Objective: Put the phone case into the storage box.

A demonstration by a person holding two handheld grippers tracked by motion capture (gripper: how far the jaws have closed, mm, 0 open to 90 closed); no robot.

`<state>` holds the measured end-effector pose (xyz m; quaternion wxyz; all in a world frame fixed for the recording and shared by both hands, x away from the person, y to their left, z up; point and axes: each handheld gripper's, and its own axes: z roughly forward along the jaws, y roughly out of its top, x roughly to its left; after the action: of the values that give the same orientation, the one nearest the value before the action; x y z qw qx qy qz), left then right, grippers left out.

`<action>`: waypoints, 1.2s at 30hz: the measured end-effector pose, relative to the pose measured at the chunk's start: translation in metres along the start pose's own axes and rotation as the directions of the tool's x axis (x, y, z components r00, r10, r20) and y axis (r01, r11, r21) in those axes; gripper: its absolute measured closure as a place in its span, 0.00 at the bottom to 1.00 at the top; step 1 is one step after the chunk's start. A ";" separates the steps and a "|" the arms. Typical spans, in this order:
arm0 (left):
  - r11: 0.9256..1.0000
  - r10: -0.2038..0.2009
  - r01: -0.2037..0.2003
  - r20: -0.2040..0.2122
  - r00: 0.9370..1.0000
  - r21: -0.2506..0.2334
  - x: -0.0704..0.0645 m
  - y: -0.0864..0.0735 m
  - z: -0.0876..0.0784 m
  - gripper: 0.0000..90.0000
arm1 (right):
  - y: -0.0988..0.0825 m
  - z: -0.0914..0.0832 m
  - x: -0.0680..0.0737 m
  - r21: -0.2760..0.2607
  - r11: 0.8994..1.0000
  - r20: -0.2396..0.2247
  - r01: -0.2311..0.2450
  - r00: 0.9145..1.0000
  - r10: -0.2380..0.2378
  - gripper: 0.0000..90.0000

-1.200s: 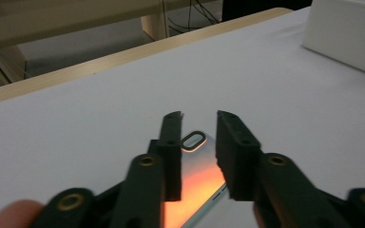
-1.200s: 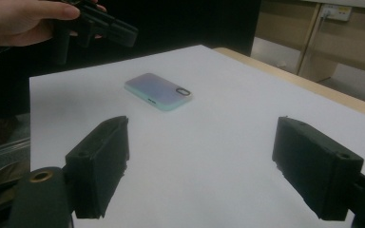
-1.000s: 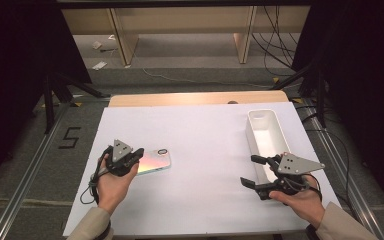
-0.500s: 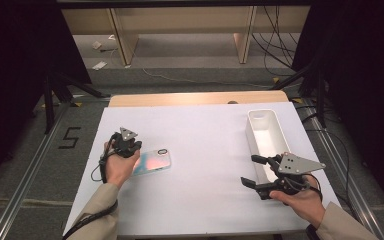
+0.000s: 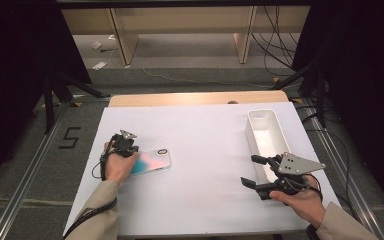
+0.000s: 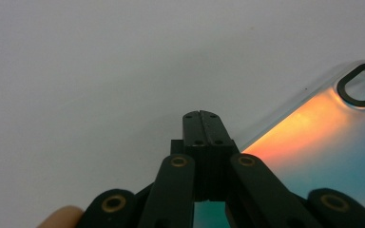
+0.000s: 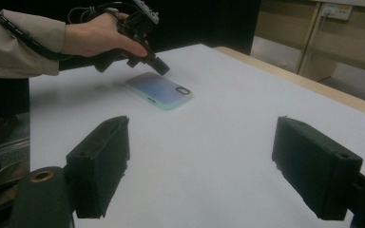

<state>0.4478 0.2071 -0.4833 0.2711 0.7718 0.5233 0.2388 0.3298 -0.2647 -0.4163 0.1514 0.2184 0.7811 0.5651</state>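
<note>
Jaws pressed together on nothing, my left gripper (image 6: 203, 124) tips down at the near long edge of the phone case (image 5: 151, 161), which lies flat well left of the white bin (image 5: 263, 136).

A white sheet covers the tabletop (image 5: 205, 145), leaving a strip of pale wood bare along its far edge. The floor (image 5: 40, 165) is grey carpet, with metal rails running along it and a black number 5 (image 5: 70, 137) marked to the left. Beyond stand light wooden furniture legs (image 5: 122, 37), with loose black cables (image 5: 275, 50) nearby. Dark curtains close in both sides.
</note>
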 end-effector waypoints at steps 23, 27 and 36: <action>0.993 0.053 -0.059 0.060 0.997 0.101 -0.002 -0.005 -0.008 1.00 | 0.000 0.000 0.000 0.002 1.000 -0.003 0.005 1.000 -0.005 0.24; 0.990 0.059 -0.068 0.077 0.995 0.121 -0.004 -0.007 -0.013 1.00 | 0.000 0.000 0.000 0.002 1.000 0.000 0.007 1.000 -0.007 0.24; 0.983 0.083 -0.097 0.099 0.992 0.154 -0.011 -0.010 -0.019 1.00 | 0.000 0.000 0.000 0.002 1.000 -0.001 0.006 1.000 -0.006 0.24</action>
<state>0.4251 0.2032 -0.4767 0.2216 0.8240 0.4921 0.1726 0.3294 -0.2650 -0.4163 0.1526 0.2160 0.7825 0.5638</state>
